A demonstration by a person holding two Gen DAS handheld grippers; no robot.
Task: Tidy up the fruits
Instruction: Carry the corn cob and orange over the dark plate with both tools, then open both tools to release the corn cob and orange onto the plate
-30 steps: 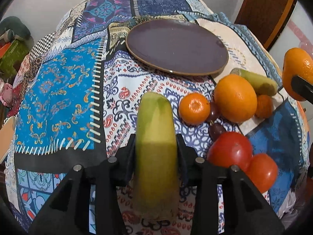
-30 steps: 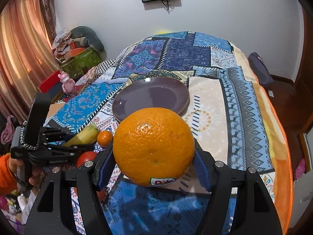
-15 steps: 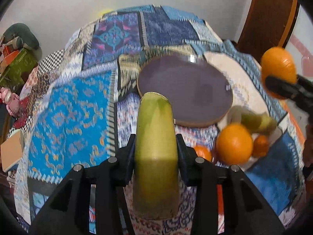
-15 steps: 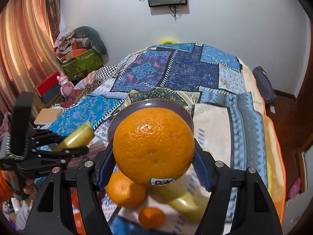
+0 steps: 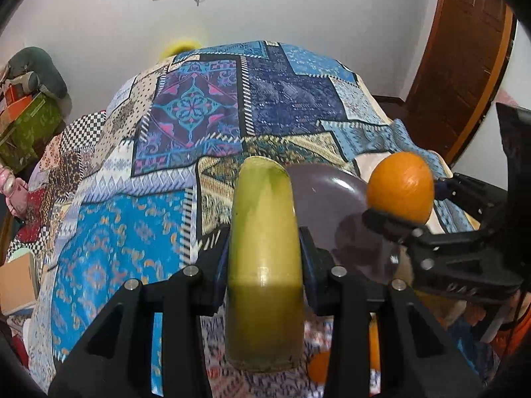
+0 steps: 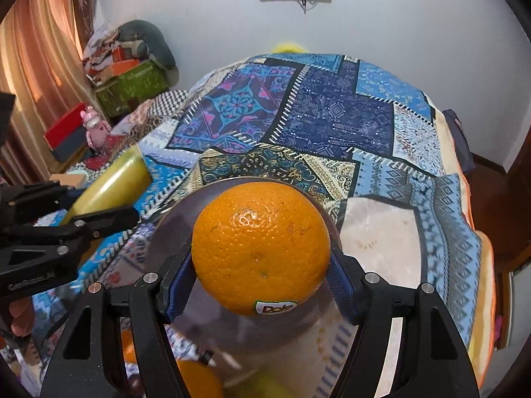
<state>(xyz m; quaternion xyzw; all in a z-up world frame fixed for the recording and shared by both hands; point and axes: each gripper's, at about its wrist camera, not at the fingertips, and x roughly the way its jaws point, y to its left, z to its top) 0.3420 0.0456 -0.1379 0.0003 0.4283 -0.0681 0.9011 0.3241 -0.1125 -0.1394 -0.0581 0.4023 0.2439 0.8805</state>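
Left claw (image 5: pixel 265 258) pinches a green banana (image 5: pixel 264 265); right claw (image 6: pixel 262 275) pinches an orange (image 6: pixel 260 248), both raised over the purple plate (image 5: pixel 325 199). Plate bare; nothing placed yet. Other fruit lies near, on the bedspread (image 6: pixel 332 122).

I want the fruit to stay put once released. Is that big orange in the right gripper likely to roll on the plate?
Probably. The orange is nearly round, and the plate looks smooth and shallow, so little would stop it. Its firm-looking peel seems to hold well in the right gripper.
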